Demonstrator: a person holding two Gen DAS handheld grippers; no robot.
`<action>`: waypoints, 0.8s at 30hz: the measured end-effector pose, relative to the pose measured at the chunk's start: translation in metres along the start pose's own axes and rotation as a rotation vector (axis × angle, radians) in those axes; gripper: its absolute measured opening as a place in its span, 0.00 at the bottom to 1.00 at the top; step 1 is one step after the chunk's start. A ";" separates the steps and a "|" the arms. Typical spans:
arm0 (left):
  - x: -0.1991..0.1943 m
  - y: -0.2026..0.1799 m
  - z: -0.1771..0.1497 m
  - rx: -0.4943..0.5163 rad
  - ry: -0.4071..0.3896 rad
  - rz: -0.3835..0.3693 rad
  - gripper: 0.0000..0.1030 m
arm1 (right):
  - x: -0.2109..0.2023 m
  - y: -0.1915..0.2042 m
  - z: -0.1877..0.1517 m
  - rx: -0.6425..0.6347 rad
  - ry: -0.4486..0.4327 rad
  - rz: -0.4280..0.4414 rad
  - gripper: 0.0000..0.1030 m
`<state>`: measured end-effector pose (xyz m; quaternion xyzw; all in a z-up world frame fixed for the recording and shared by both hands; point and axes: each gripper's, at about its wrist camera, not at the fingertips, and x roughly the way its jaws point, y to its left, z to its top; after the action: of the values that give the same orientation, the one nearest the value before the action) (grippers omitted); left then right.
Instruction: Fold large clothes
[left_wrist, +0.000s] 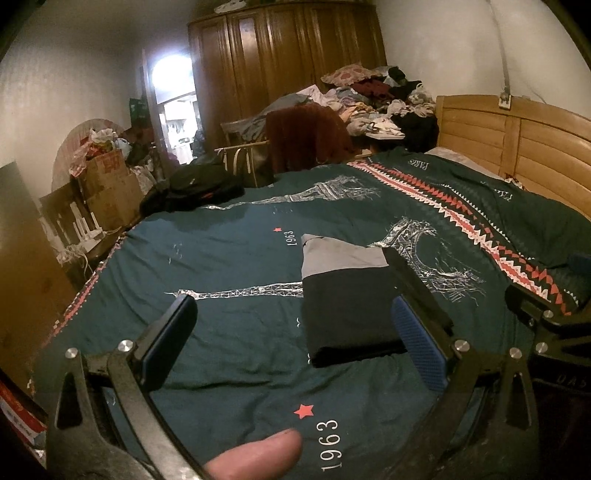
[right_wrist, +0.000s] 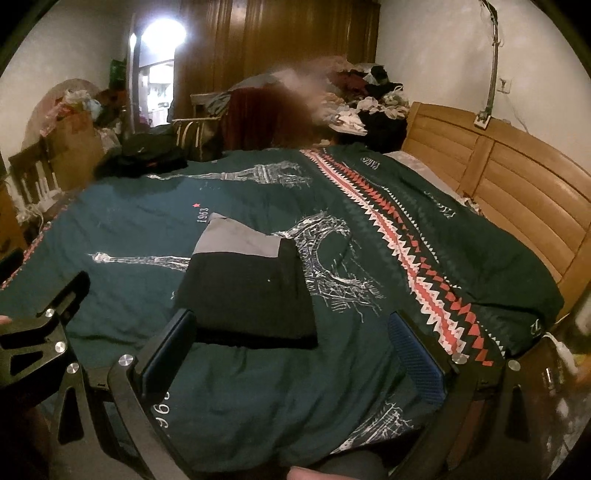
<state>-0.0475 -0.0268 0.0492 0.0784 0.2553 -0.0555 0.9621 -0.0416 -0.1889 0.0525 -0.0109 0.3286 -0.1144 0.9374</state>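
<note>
The left tongs (left_wrist: 301, 334) stand wide apart above the bed with nothing between their blue pads, and the right tongs (right_wrist: 301, 345) are spread just as wide and equally empty. Both hover over the near part of the bedspread (left_wrist: 229, 254) without touching it. A fingertip (left_wrist: 258, 454) of the person shows at the bottom edge of the left wrist view, behind the left tongs.

Just ahead of both tongs lies the folded garment (right_wrist: 247, 295), a flat dark rectangle with a grey band across its far end. It sits on the bedspread between the two pairs: from the left tongs it lies ahead and toward the right finger, whose tip overlaps it in the picture; from the right tongs it lies ahead and toward the left finger, whose tip hides its near corner. Whether either finger touches the cloth cannot be told.

The bedspread is dark teal, printed with Eiffel towers, "1963" and red stars, and crossed to the right of the tongs by a red, white and black zigzag stripe (right_wrist: 391, 243). Further right rises the wooden headboard (right_wrist: 517, 184). Well beyond the tongs, past the far edge of the bed, a pile of loose clothes (left_wrist: 380, 99) is heaped in front of a wooden wardrobe (left_wrist: 280, 48), and cardboard boxes (left_wrist: 107, 184) stand far off to the left.
</note>
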 end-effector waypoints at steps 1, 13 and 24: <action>0.000 0.000 0.000 -0.002 0.000 -0.003 1.00 | -0.001 0.000 0.000 0.000 -0.002 -0.001 1.00; -0.003 -0.002 0.004 0.011 -0.003 -0.013 1.00 | -0.010 0.000 0.000 -0.015 -0.034 -0.043 1.00; -0.008 -0.011 0.006 0.040 -0.019 -0.021 1.00 | -0.020 -0.007 -0.001 -0.012 -0.064 -0.072 1.00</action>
<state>-0.0531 -0.0384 0.0564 0.0943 0.2458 -0.0712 0.9621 -0.0589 -0.1908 0.0642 -0.0320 0.2985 -0.1459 0.9426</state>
